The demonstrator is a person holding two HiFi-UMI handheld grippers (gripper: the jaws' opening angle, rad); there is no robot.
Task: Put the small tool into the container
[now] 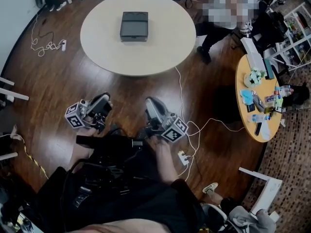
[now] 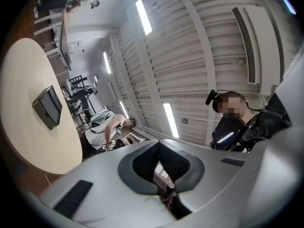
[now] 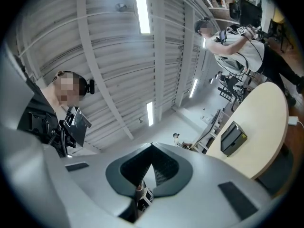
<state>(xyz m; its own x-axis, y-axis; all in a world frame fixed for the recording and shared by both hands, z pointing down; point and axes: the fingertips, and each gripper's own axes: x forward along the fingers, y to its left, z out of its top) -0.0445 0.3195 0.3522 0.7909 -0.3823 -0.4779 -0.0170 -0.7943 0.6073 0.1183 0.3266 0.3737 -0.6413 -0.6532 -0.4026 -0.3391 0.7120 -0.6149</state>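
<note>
A dark grey box-shaped container (image 1: 134, 25) sits near the middle of the round white table (image 1: 165, 47), well ahead of me. It also shows in the left gripper view as the container (image 2: 47, 107) and in the right gripper view as the container (image 3: 233, 137). My left gripper (image 1: 102, 101) and right gripper (image 1: 151, 106) hang low over the wooden floor, close to my body and short of the table. Both point upward at the ceiling. The left gripper (image 2: 158, 142) has its jaws together, and so does the right gripper (image 3: 151, 145). No small tool shows in any view.
A person (image 1: 223, 13) stands behind the white table at the right. A small orange round table (image 1: 245, 125) with several items stands at the right. White cables and a power strip (image 1: 183, 158) lie on the floor near my feet. White furniture frames (image 1: 9, 93) are at the left.
</note>
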